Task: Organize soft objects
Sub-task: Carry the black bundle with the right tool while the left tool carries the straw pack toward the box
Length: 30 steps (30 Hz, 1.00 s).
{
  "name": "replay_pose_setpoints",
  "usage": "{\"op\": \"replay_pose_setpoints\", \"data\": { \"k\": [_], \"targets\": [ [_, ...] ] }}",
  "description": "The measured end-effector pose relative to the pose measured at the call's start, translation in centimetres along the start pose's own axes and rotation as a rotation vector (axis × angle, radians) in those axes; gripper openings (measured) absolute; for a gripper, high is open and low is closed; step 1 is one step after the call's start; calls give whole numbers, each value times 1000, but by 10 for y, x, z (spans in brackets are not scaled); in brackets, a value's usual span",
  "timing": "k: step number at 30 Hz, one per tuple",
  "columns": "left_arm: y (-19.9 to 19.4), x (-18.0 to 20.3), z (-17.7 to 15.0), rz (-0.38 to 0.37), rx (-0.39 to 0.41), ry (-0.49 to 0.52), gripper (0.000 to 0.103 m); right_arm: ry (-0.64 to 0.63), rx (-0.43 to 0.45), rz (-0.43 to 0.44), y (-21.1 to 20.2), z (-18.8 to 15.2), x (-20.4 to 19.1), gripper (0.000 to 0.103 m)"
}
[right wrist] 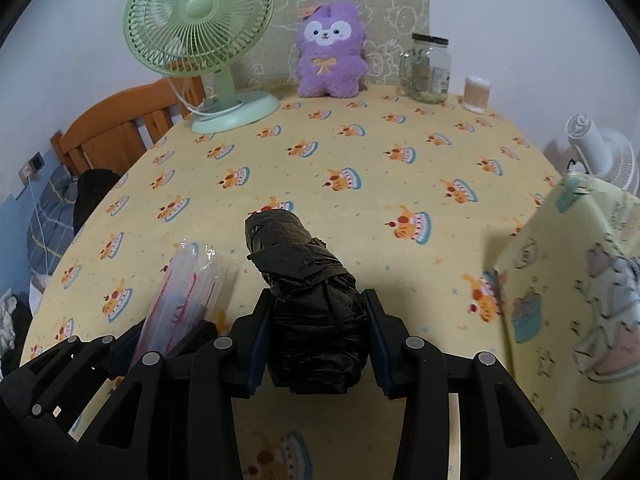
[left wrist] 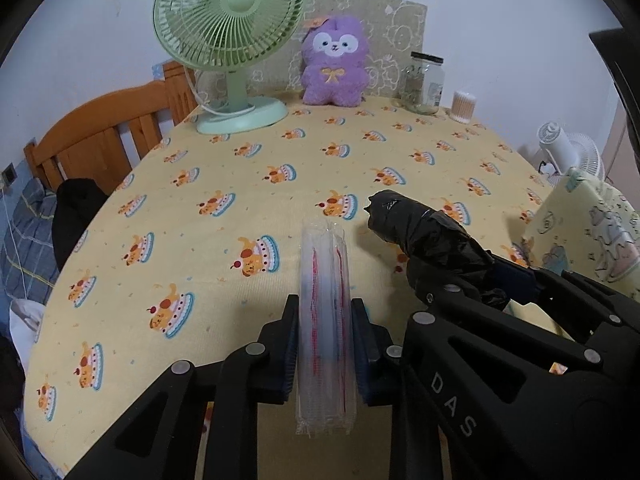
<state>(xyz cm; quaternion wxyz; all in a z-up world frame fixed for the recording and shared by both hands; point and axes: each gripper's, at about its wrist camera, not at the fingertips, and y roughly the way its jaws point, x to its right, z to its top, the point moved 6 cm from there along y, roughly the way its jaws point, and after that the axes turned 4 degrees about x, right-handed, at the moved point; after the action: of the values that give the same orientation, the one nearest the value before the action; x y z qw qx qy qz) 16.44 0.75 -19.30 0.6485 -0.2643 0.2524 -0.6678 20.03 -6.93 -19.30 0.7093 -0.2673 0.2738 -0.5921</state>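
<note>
A yellow cake-printed cloth covered the table [right wrist: 360, 152], with a wooden bed frame [right wrist: 116, 128] past its left edge and pale walls behind. Along the far edge stood a ribbed green fan [right wrist: 200, 32], a fuzzy purple plush [right wrist: 330, 52], a glass jar [right wrist: 428, 68] and a cotton-swab tub [right wrist: 476, 94]. Near the front edge, the right gripper [right wrist: 316, 340] clamped a crinkled black bag roll [right wrist: 308, 292]; the left gripper [left wrist: 325, 344] pinched a clear plastic packet [left wrist: 325, 320].
</note>
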Motion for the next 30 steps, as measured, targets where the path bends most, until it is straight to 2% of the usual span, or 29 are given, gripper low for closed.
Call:
{"op": "replay_pose_setpoints", "data": {
  "k": [12, 18, 30],
  "targets": [
    [-56, 9, 21, -12, 105, 15, 22, 7, 92, -15, -61, 16, 2, 46],
    [-83, 7, 33, 0, 167, 13, 22, -5, 161, -1, -94, 29, -5, 46],
    [-125, -1, 41, -12, 257, -8, 23, -38, 243, 4, -141, 41, -22, 46]
  ]
}}
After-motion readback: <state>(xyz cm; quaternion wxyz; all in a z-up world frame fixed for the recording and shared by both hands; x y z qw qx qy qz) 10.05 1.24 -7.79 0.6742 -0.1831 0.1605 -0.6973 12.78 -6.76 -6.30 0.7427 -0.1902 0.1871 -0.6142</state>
